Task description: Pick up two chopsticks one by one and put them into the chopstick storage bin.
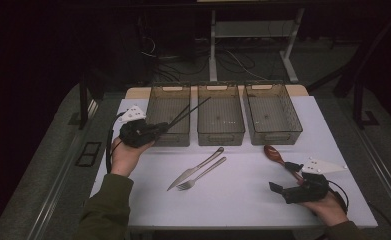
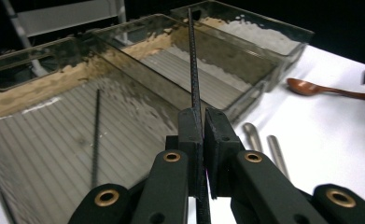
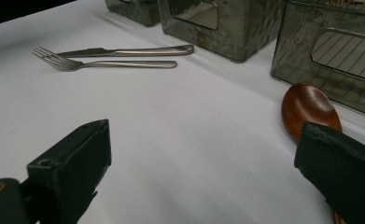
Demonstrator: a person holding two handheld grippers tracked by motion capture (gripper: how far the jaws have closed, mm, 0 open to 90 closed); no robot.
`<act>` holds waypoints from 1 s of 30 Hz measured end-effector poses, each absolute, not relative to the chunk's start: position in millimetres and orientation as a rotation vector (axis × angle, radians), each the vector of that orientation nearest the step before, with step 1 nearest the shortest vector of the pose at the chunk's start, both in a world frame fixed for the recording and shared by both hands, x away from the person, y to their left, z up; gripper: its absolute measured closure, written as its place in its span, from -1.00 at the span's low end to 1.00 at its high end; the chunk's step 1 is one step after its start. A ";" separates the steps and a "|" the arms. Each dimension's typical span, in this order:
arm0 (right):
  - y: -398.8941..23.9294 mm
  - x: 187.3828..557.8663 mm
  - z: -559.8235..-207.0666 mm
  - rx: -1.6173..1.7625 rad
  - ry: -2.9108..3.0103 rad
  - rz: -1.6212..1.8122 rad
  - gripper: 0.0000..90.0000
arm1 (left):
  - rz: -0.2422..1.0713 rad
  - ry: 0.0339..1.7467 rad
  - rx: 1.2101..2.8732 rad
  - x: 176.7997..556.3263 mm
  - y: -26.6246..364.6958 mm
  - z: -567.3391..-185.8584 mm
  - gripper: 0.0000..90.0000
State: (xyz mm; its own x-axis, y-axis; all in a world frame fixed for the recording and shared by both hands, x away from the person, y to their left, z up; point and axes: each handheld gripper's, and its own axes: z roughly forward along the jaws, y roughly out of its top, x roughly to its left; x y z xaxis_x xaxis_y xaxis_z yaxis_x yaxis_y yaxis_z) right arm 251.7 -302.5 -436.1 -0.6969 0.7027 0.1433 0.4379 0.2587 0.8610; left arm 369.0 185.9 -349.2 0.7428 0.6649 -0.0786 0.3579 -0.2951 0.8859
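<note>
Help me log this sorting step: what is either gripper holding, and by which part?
The left gripper is shut on black chopsticks, pinched near their lower end, over the left bin. The right gripper is open, holding nothing.

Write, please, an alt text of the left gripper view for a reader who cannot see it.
The left gripper is shut on a thin black chopstick that points up over three clear smoky bins. Another chopstick lies in the nearest bin; a wooden spoon lies on the white table.
</note>
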 end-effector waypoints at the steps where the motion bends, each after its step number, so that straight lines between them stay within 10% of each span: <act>1: -302.6 251.9 -436.2 1.054 2.264 1.412 -0.93 | 0.379 0.789 1.912 372.5 185.9 -348.6 0.89; 30: -305.4 252.5 -437.6 1.066 2.264 1.432 -0.93 | 0.493 1.166 1.948 446.0 199.2 -381.3 0.89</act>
State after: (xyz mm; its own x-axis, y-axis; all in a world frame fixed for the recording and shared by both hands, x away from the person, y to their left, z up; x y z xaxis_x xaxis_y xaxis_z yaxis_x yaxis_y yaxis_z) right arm 252.5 -305.4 -437.6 -0.6980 0.6979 0.1606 0.4441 0.2459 0.8616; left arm 446.0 199.2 -381.3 0.4999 0.8635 -0.0672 0.5537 -0.2590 0.7914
